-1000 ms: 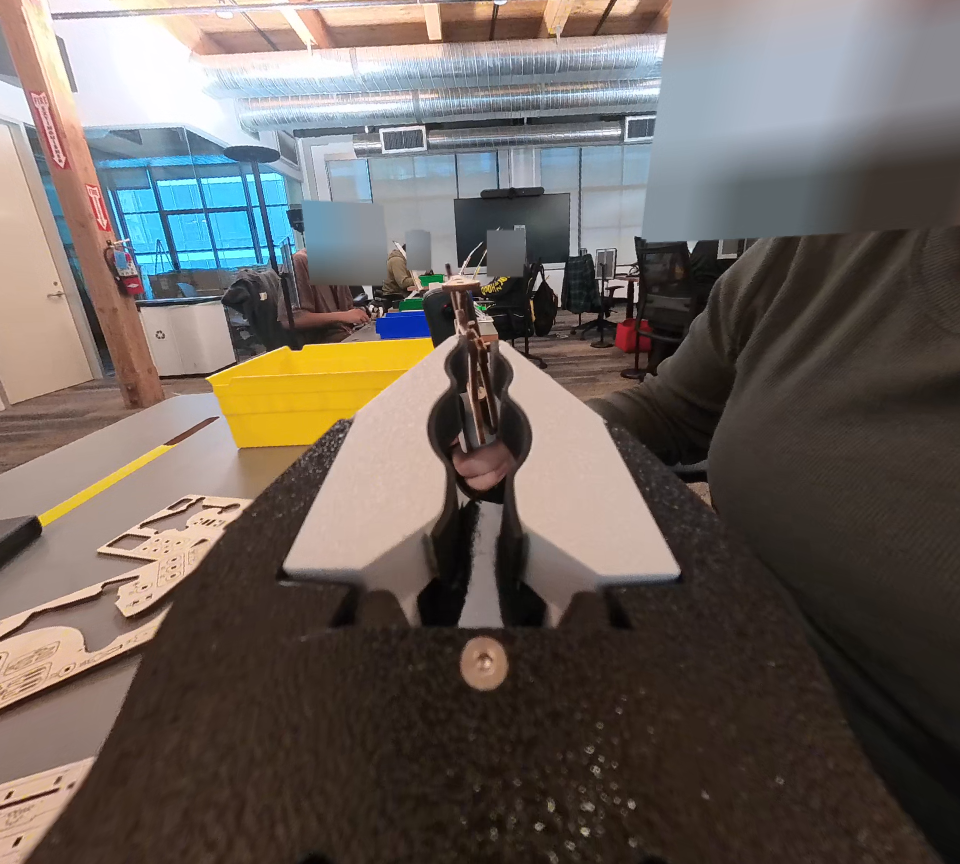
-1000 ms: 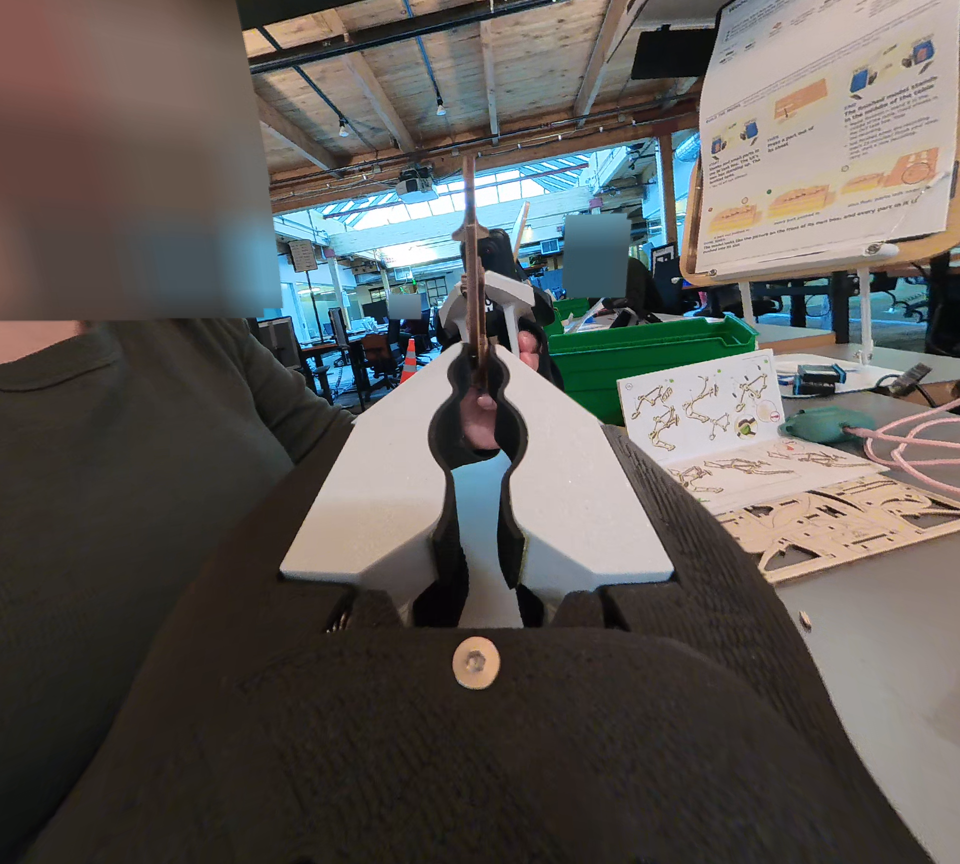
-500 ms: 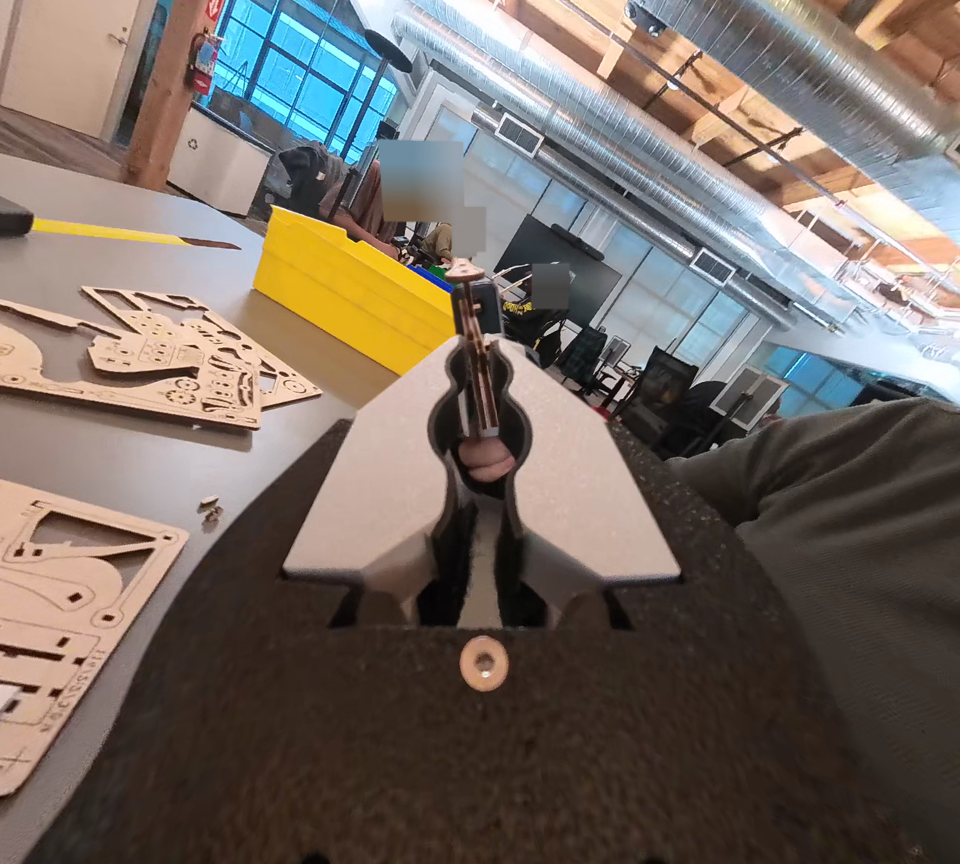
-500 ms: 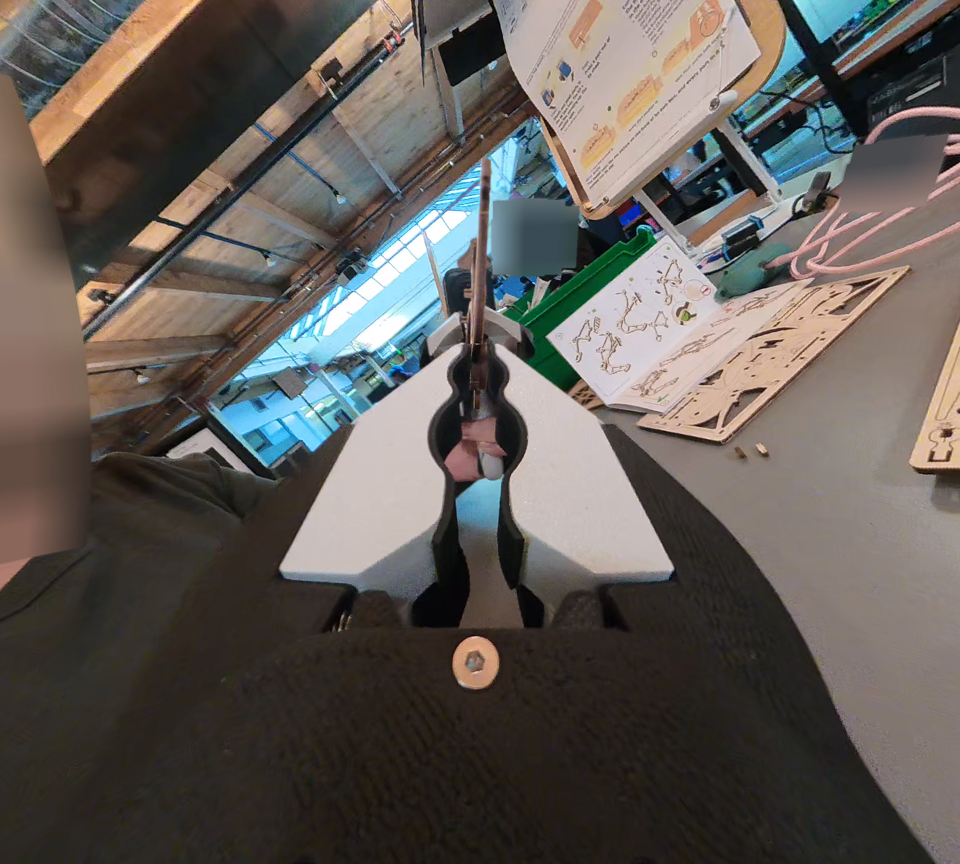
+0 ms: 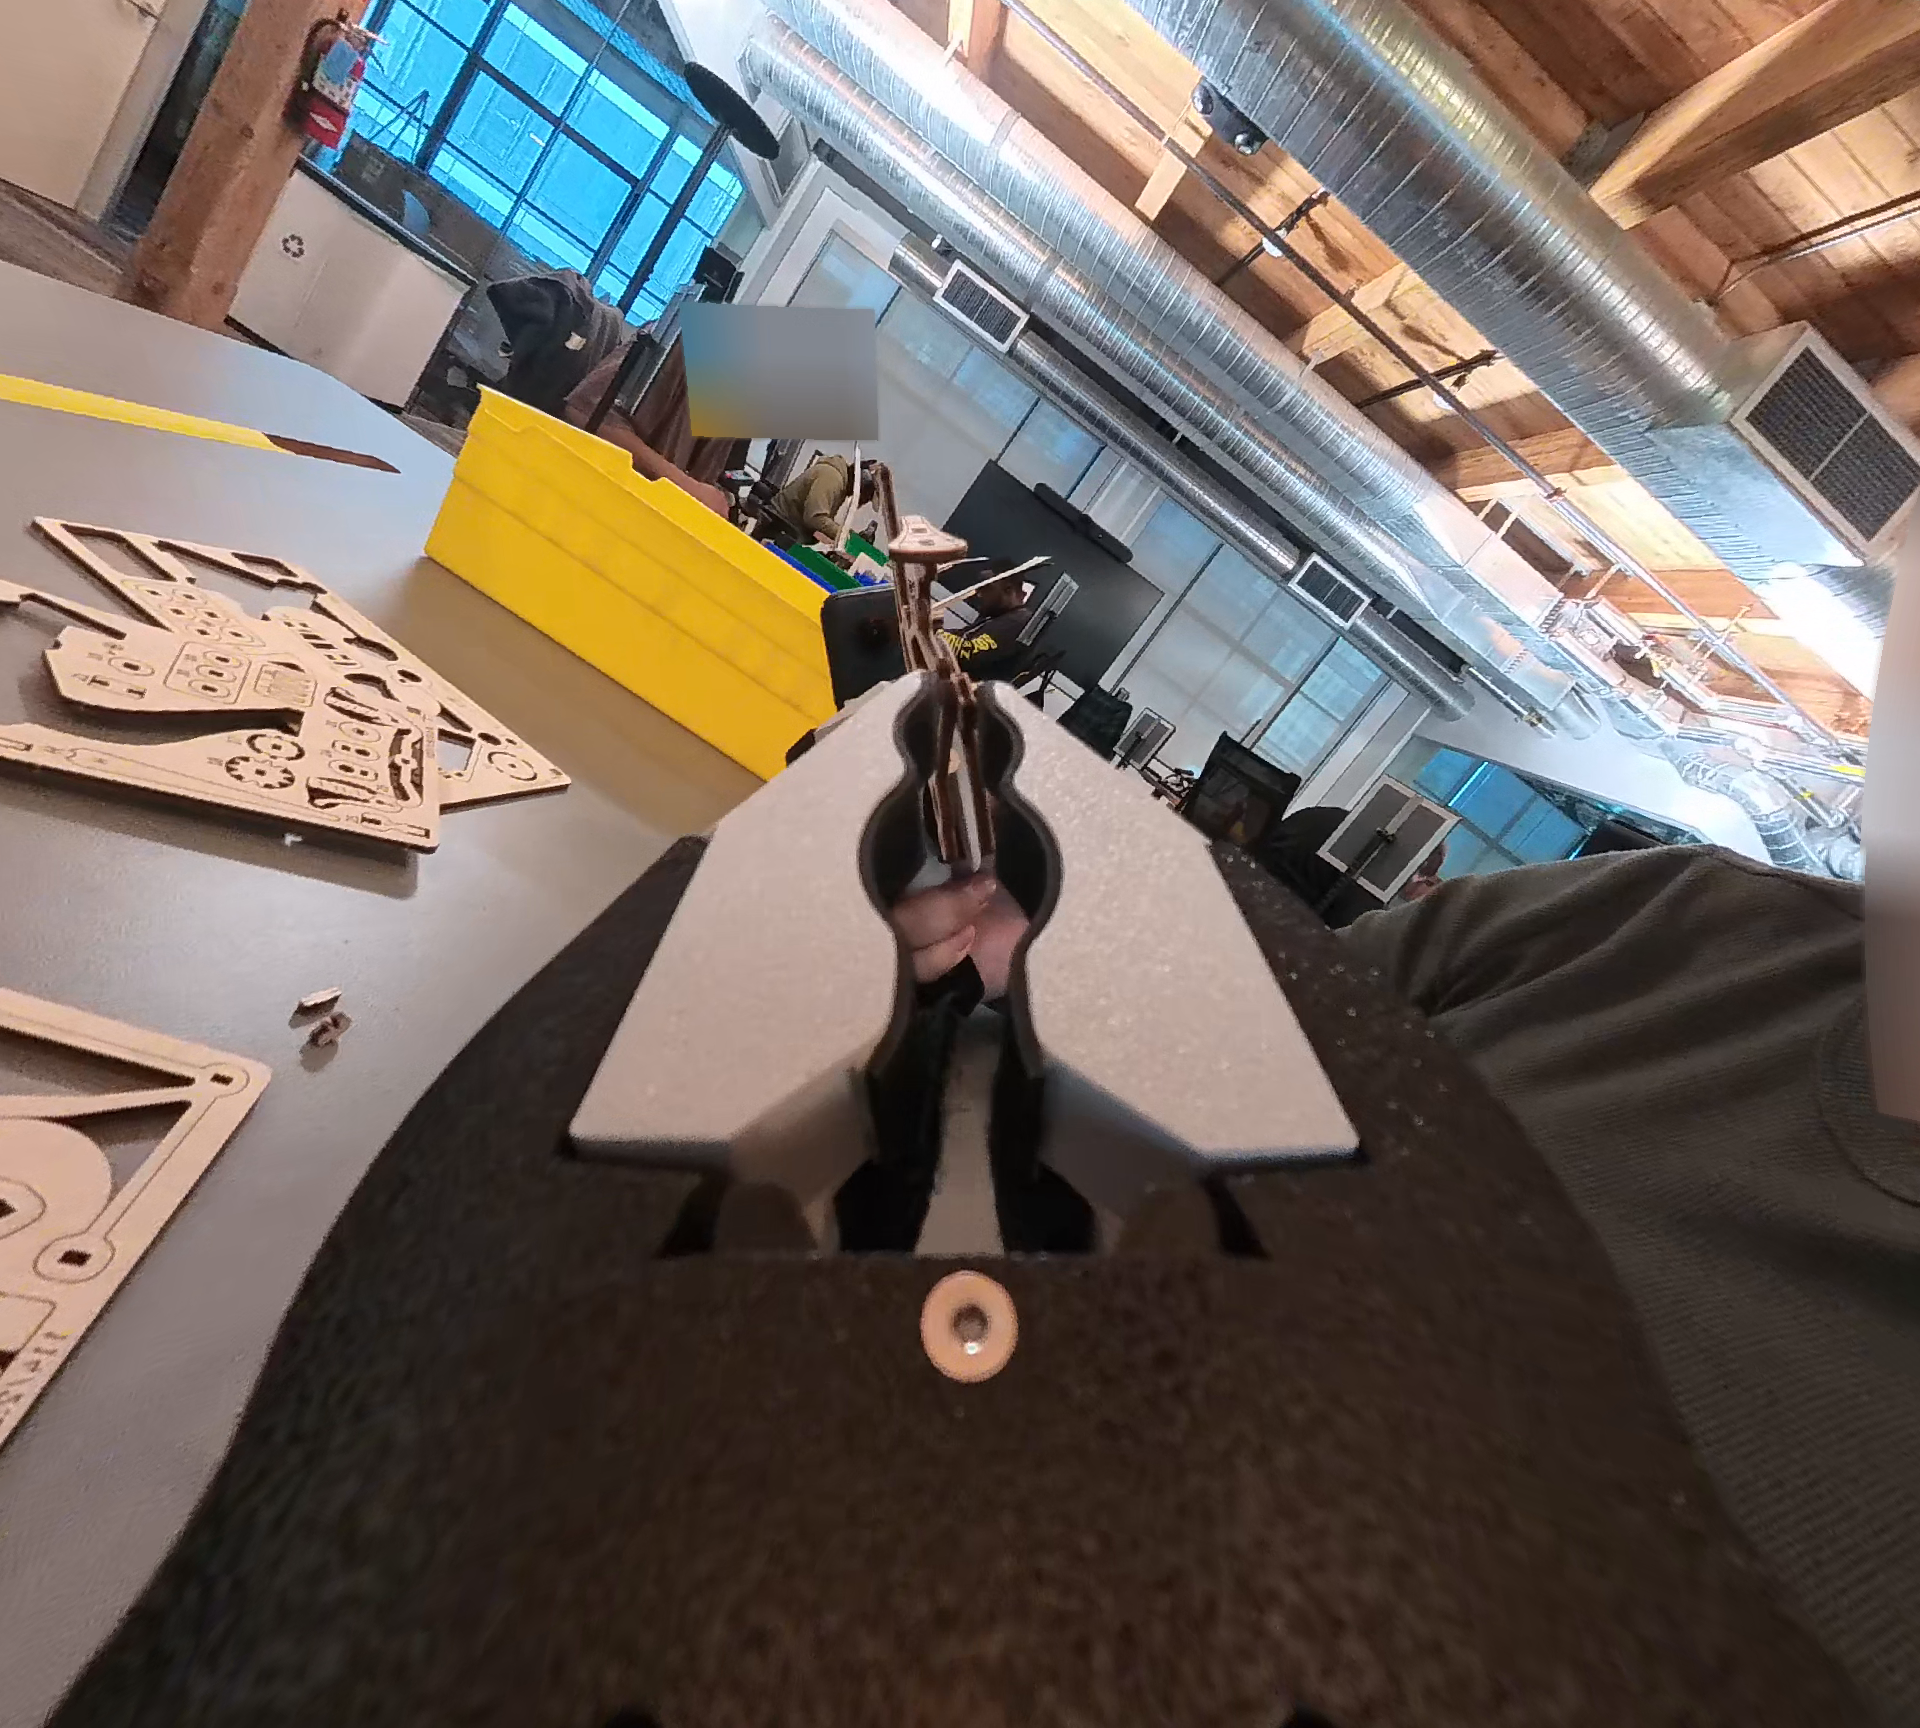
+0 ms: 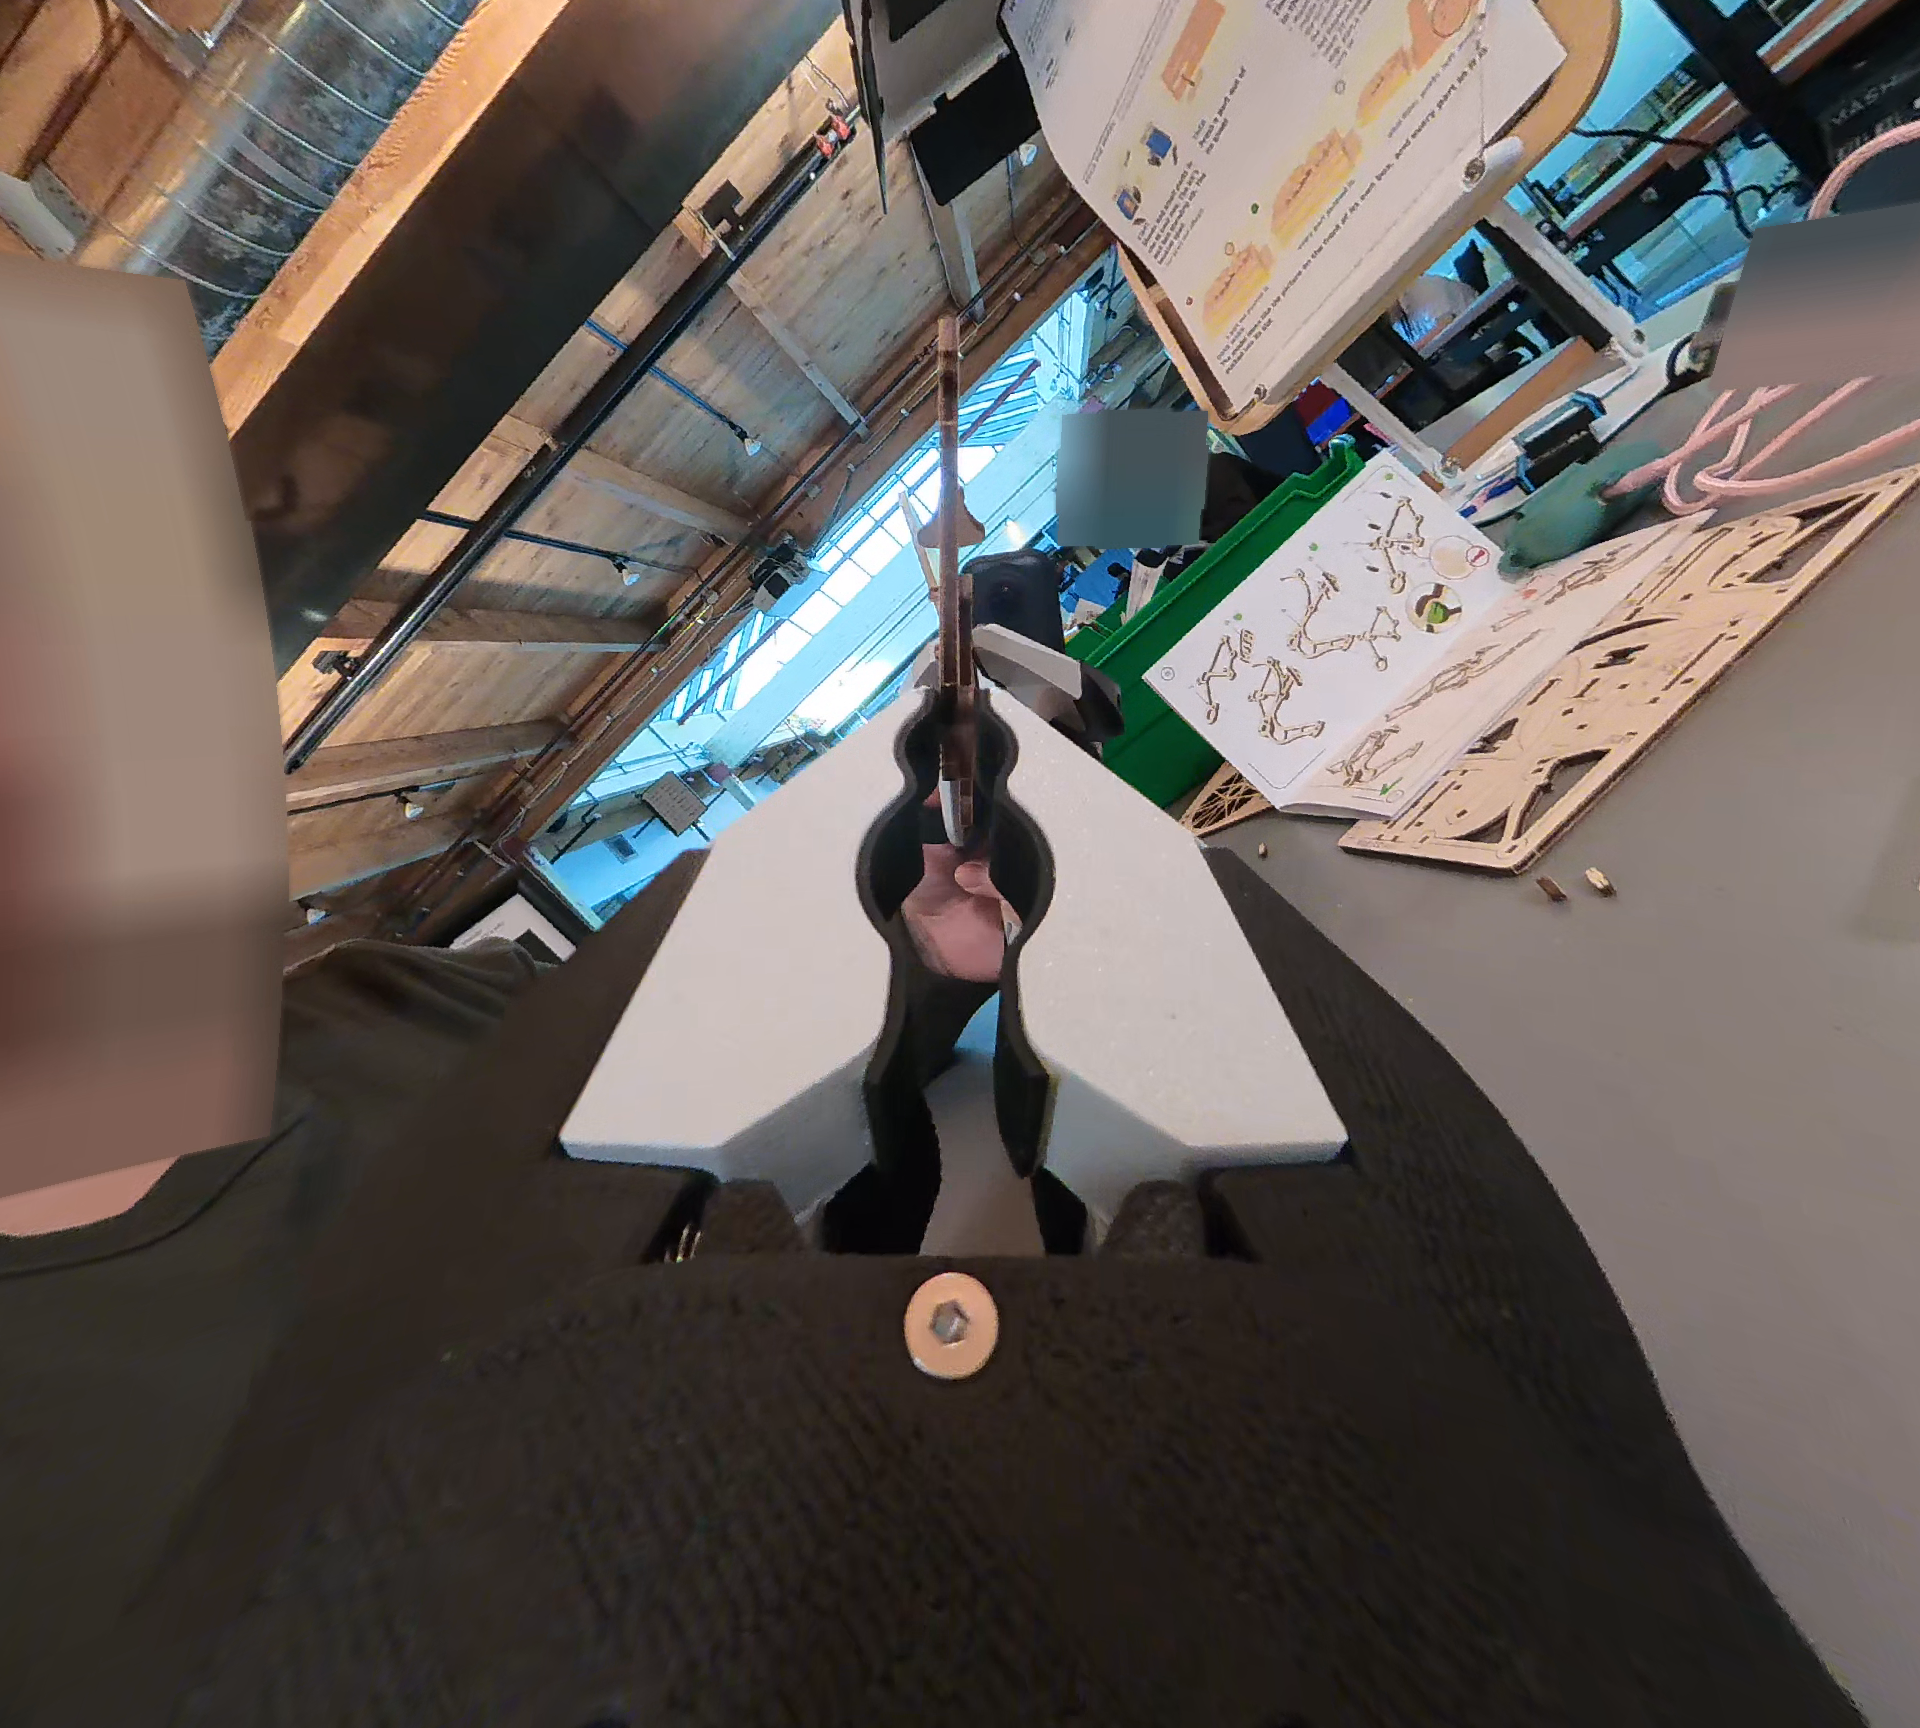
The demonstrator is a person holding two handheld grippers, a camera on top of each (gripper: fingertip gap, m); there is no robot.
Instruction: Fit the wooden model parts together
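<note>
My left gripper (image 5: pixel 951 707) is shut on a thin wooden model part (image 5: pixel 920 598), seen edge-on and sticking up past the fingertips. My right gripper (image 6: pixel 956 717) is shut on a thin wooden part (image 6: pixel 948 473), also edge-on, that reaches well above the fingers. The two grippers face each other closely in the air above the table. The left gripper shows just behind the part in the right wrist view (image 6: pixel 1029 665). I cannot tell whether the parts are joined. A hand (image 5: pixel 961 935) shows through the gap between the fingers.
Laser-cut wooden sheets (image 5: pixel 239 722) and a yellow bin (image 5: pixel 623 577) lie on the grey table at the left. An open instruction booklet (image 6: pixel 1340 639), another wooden sheet (image 6: pixel 1621 702), a green bin (image 6: pixel 1195 629) and a clipboard stand (image 6: pixel 1299 47) are at the right. The person's torso (image 5: pixel 1662 1211) is close. Spacing between my two grippers at the tips: around 7 cm.
Both grippers have rolled and tilted together while staying shut on the wooden parts. The table now slants across both views and the ceiling fills more of each.
</note>
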